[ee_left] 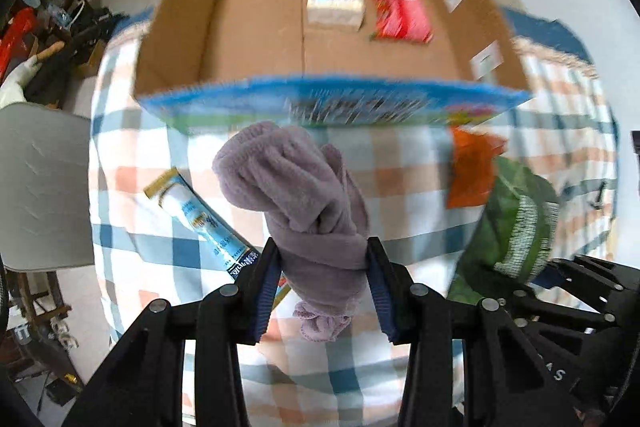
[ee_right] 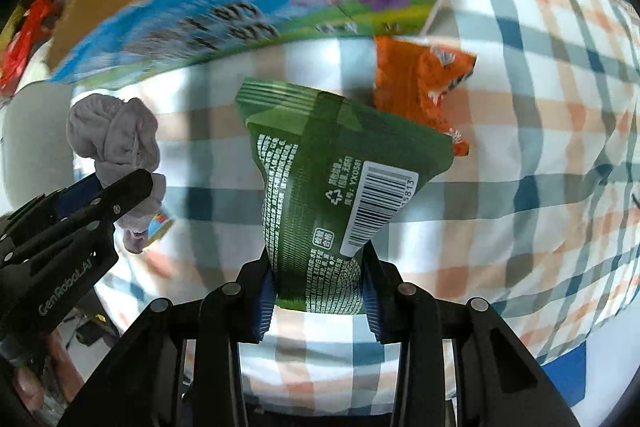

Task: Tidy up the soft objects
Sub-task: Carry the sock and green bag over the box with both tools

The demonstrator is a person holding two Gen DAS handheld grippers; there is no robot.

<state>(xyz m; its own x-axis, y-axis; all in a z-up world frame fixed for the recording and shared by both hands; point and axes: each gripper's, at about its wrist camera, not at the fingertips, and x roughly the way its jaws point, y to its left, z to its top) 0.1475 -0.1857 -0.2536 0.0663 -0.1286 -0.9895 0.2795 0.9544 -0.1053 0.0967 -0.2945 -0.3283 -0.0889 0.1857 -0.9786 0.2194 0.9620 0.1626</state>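
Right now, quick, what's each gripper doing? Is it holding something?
Left gripper: closed, its fingers squeezing the purple cloth.
Right gripper: closed, its fingers pinching the green packet.

A checked tablecloth (ee_left: pixel 400 163) is spread beneath everything; a grey chair (ee_left: pixel 40 187) is seen at nine o'clock, floor clutter (ee_left: pixel 60 15) at ten.

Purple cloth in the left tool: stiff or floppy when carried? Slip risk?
Likely floppy: the purple cloth bunches into soft folds above the left tool and a loose end dangles below. Probably light. Slipping looks unlikely, since both pads pinch deep into the fleecy fabric.
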